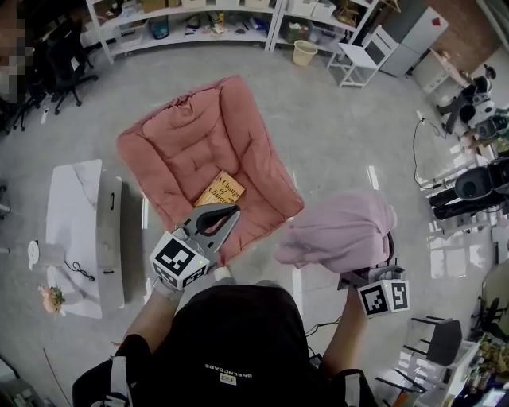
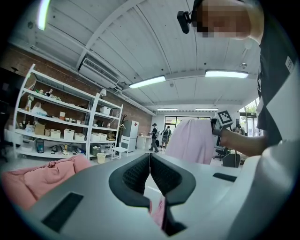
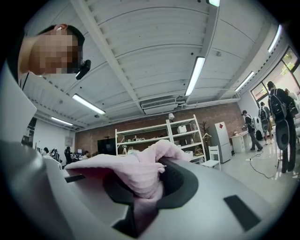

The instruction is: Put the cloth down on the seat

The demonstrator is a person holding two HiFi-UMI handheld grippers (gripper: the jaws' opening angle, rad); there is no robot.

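Observation:
The pink cloth hangs bunched in the air to the right of the seat, and my right gripper beneath it is shut on it. In the right gripper view the cloth is pinched between the jaws and spills over them. The seat is a salmon-pink padded cushion chair on the floor, with a yellow book lying on it. My left gripper hovers over the seat's near edge, shut, with nothing seen in its grip. The left gripper view shows the jaws meeting at the tips and the cloth beyond them.
A white low table stands left of the seat. Shelving runs along the back wall, with a bin and a white chair nearby. Equipment and cables crowd the right side.

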